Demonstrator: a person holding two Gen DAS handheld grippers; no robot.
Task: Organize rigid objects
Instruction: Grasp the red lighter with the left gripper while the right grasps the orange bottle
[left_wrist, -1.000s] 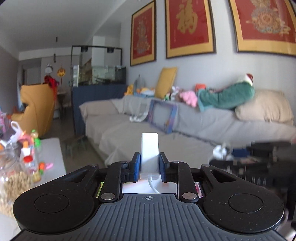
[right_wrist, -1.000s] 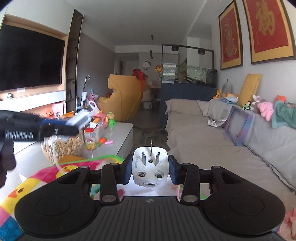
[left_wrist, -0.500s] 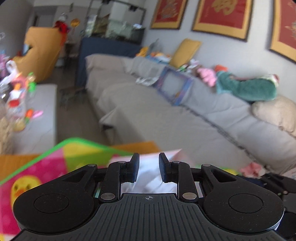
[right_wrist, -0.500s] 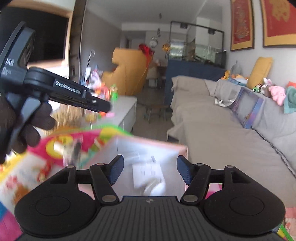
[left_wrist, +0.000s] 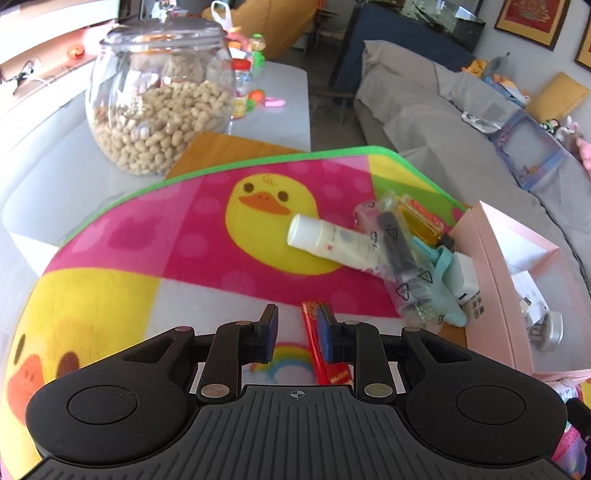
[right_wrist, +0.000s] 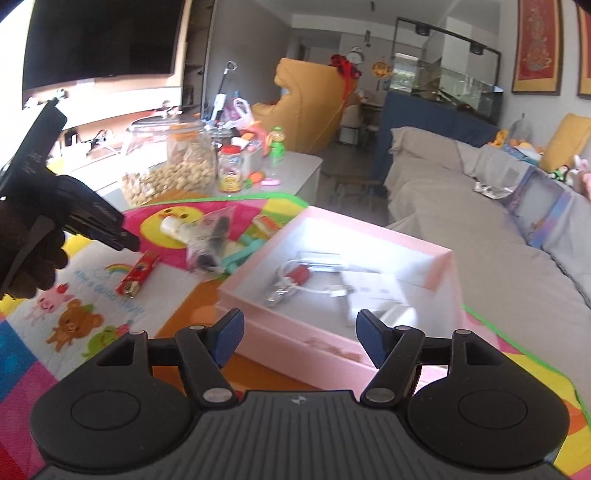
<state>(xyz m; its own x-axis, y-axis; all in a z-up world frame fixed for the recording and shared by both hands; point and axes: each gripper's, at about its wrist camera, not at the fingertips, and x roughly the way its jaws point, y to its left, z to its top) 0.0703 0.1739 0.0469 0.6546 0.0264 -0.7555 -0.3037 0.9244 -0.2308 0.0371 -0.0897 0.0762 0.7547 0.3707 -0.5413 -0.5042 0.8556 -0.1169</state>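
Note:
My left gripper (left_wrist: 297, 326) is open and empty, low over a red lighter (left_wrist: 320, 341) on the duck mat (left_wrist: 155, 236); the lighter lies by its right finger. The left gripper also shows in the right wrist view (right_wrist: 122, 236), above the lighter (right_wrist: 137, 274). A white tube (left_wrist: 330, 242), a clear bag with a black item (left_wrist: 397, 251), a yellow bottle (left_wrist: 421, 220) and a teal piece (left_wrist: 443, 280) lie beside a pink box (right_wrist: 332, 343). My right gripper (right_wrist: 300, 336) is open and empty over the box's near wall. White chargers (right_wrist: 373, 299) and a red-wrapped cable (right_wrist: 297, 275) lie inside.
A glass jar of peanuts (left_wrist: 159, 99) stands behind the mat, with small jars and toys (right_wrist: 255, 158) on the white table. A grey sofa (right_wrist: 461, 206) runs along the right. Bare mat lies left of the lighter.
Both grippers let go of their white chargers, which now lie in the pink box. Both tilted down; the left moved over the mat to the red lighter.

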